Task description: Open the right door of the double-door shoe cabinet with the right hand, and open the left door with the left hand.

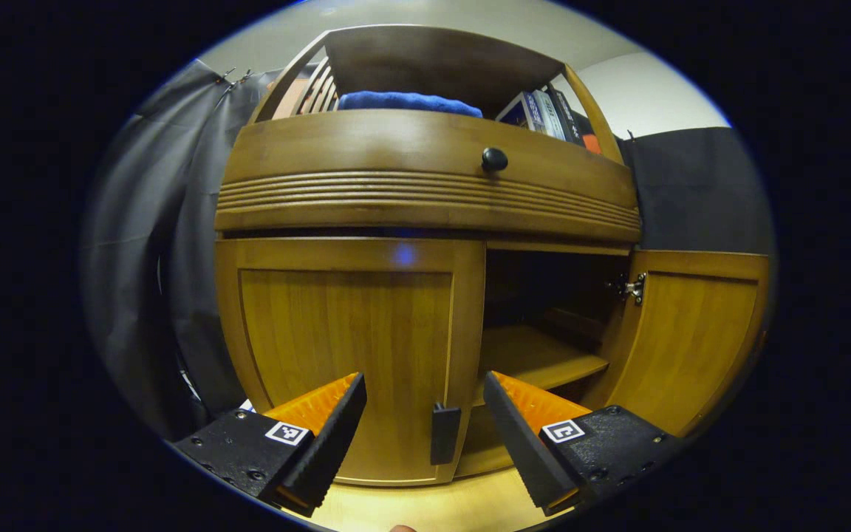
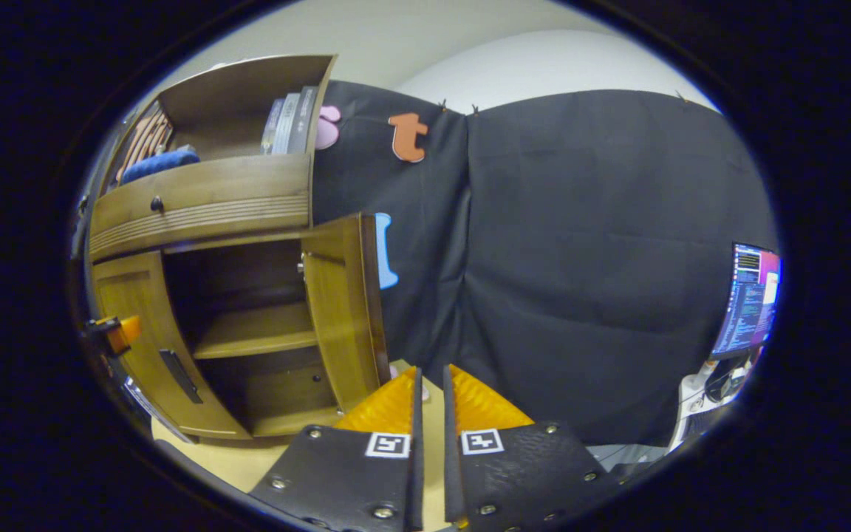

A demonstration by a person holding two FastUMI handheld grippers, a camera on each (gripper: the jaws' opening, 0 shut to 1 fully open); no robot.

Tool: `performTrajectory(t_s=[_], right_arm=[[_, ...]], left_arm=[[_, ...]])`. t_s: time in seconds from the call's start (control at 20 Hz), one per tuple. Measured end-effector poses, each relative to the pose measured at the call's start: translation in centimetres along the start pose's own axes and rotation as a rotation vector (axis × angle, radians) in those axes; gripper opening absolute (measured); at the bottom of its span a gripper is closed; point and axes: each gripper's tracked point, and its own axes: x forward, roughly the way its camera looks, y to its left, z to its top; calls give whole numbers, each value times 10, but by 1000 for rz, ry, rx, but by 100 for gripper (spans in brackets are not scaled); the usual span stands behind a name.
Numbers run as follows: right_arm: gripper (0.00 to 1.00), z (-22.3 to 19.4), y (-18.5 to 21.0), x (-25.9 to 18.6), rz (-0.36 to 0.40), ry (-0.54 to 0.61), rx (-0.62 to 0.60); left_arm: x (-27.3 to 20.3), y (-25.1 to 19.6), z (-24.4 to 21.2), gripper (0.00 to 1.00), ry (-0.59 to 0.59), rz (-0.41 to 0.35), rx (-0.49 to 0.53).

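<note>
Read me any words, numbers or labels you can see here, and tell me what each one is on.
Books on the cabinet: spine print too blurred to read.
Monitor: text too small to read.
Square tags: coded patterns, no words.
No text here is legible.

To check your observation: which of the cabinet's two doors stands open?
The right door, swung out on its hinge, exposing the shelf. The left door is shut.
</note>
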Motion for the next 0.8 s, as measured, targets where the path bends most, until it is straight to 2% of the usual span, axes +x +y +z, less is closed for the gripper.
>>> performTrajectory(t_s=[0.05, 0.3, 0.35, 0.4, 0.5, 0.55, 0.65, 0.75, 0.8], right_arm=[[20, 6, -3, 0, -13, -22, 7], [23, 25, -29, -17, -80, -71, 25], [28, 25, -38, -19, -100, -72, 19], [29, 25, -46, -22, -116, -68, 12], [29, 28, -60, -25, -147, -65, 5], [33, 30, -65, -26, -162, -70, 6], [33, 33, -77, -29, -192, -75, 12], [33, 34, -84, -29, -212, -72, 21], [33, 34, -86, -28, -220, -71, 26]], left_arm=[[3, -2, -7, 99, 13, 1, 1], [27, -15, -39, 96, 72, 6, 17], [33, -17, -44, 92, 81, 7, 19], [37, -19, -49, 85, 92, 11, 26], [45, -21, -58, 76, 110, 26, 29], [51, -22, -61, 77, 114, 31, 24], [58, -20, -68, 66, 130, 48, 17], [64, -19, -73, 66, 141, 57, 11], [67, -18, -77, 62, 148, 62, 6]])
